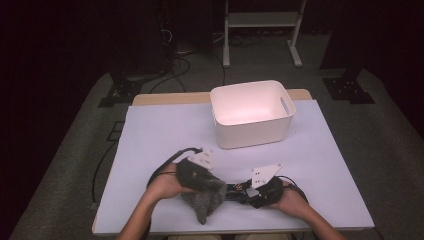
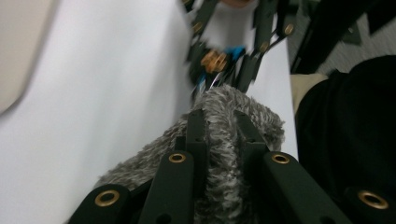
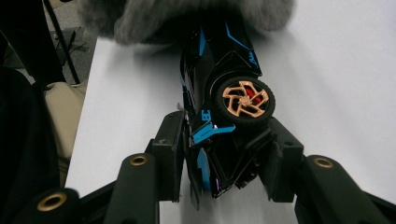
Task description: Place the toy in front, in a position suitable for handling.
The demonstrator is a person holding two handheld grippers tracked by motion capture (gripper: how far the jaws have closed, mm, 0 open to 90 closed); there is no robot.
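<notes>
The high view is dim at its edges, with light falling from above onto the pale bench [image 1: 150,135] and the white bin [image 1: 250,112], which glows inside. The left gripper view is smeared by motion blur, while the right gripper view is sharp up close and soft toward the top.

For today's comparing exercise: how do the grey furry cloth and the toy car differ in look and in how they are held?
The furry cloth is soft, grey and shaggy; the toy car is hard, glossy black with blue trim. The left gripper pinches the cloth tightly; the right gripper grips the car with wider jaws. Both sit near the table's front edge.
</notes>
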